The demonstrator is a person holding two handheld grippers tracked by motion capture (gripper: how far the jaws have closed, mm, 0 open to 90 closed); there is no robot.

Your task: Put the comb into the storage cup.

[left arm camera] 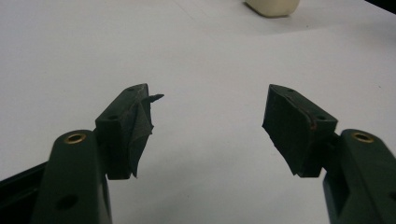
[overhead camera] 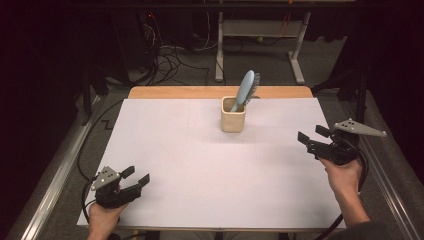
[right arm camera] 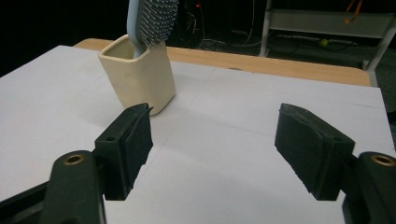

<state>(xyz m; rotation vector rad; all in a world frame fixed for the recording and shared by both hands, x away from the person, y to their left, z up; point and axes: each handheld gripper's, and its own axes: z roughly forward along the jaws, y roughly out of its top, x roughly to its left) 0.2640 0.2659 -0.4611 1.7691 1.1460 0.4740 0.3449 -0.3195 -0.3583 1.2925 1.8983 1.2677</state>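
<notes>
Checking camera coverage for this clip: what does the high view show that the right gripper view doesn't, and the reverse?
High view alone: both hands, the left gripper and right gripper apart at the table's near corners, plus the floor cables.
Right gripper view alone: the brush's bristles close up, between its own open jaws.
Both: the cream cup holding the blue brush on the white table.

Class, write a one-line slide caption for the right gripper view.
Open right gripper faces a cream square cup holding a light-blue hairbrush.

I find no writing, label, brand, number or sign to read anywhere: not on the cream square cup (overhead camera: 233, 120), nor on the pale blue plastic hairbrush (overhead camera: 245, 89).
</notes>
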